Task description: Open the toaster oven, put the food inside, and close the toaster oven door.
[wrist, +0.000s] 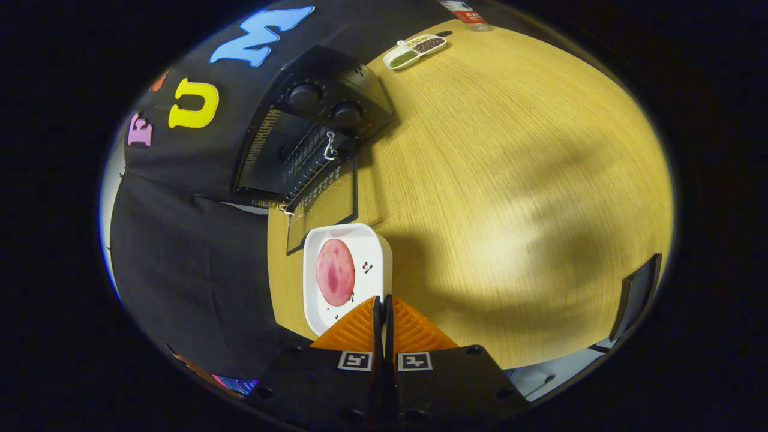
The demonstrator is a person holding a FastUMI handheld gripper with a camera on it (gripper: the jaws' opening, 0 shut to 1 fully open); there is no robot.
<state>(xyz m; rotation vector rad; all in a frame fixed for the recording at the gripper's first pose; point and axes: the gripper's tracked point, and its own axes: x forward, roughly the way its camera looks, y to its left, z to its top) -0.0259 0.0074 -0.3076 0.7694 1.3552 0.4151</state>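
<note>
High claw-mounted fisheye over table (pixel 510 180)

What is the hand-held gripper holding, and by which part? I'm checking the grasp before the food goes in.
The hand-held gripper is shut on the near rim of the white plate, which carries a round slice of ham.

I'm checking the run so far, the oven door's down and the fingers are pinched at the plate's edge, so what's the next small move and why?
Probably lift the white plate a little and carry it toward the toaster oven. The gripper looks closed on the plate's near rim, the slice of meat still lies on it, and the oven door already hangs open just beyond the plate, with the wire rack showing inside.
</note>
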